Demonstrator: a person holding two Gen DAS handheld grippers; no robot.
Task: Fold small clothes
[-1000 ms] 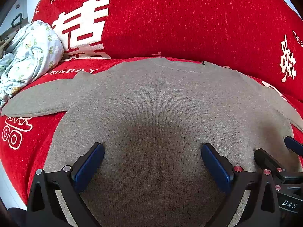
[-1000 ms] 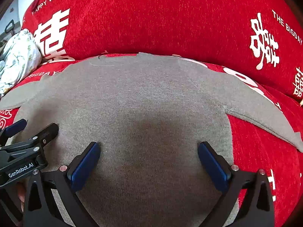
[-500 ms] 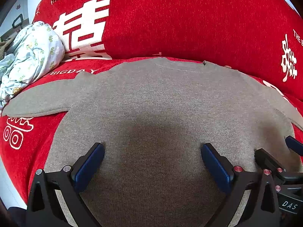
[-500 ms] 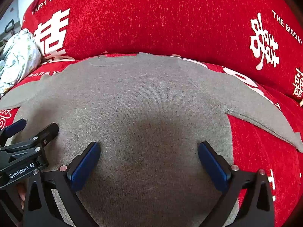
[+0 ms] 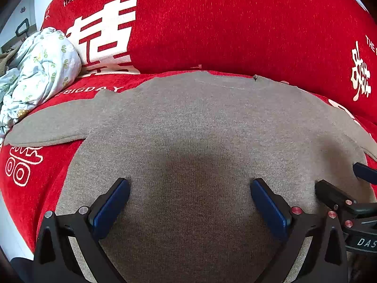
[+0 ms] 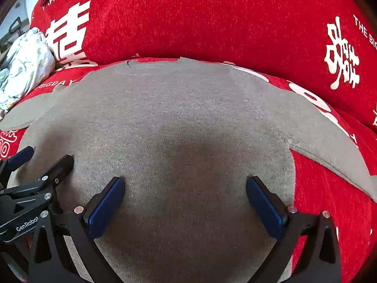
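A small grey-brown knit sweater (image 5: 198, 127) lies flat on a red sofa seat, collar toward the backrest and both sleeves spread out. It also shows in the right wrist view (image 6: 188, 122). My left gripper (image 5: 189, 200) is open and empty, hovering over the sweater's lower left half. My right gripper (image 6: 185, 199) is open and empty over the lower right half. Each gripper shows at the edge of the other's view: the right gripper (image 5: 344, 195) and the left gripper (image 6: 40, 176).
The red sofa backrest (image 5: 235, 28) with white characters rises just behind the collar. A crumpled light floral cloth (image 5: 40, 70) lies at the far left of the seat, also in the right wrist view (image 6: 26, 66). The seat's front edge drops off at the left (image 5: 9, 212).
The view has shifted very slightly; both grippers stay open over the sweater, and the sweater has not moved.
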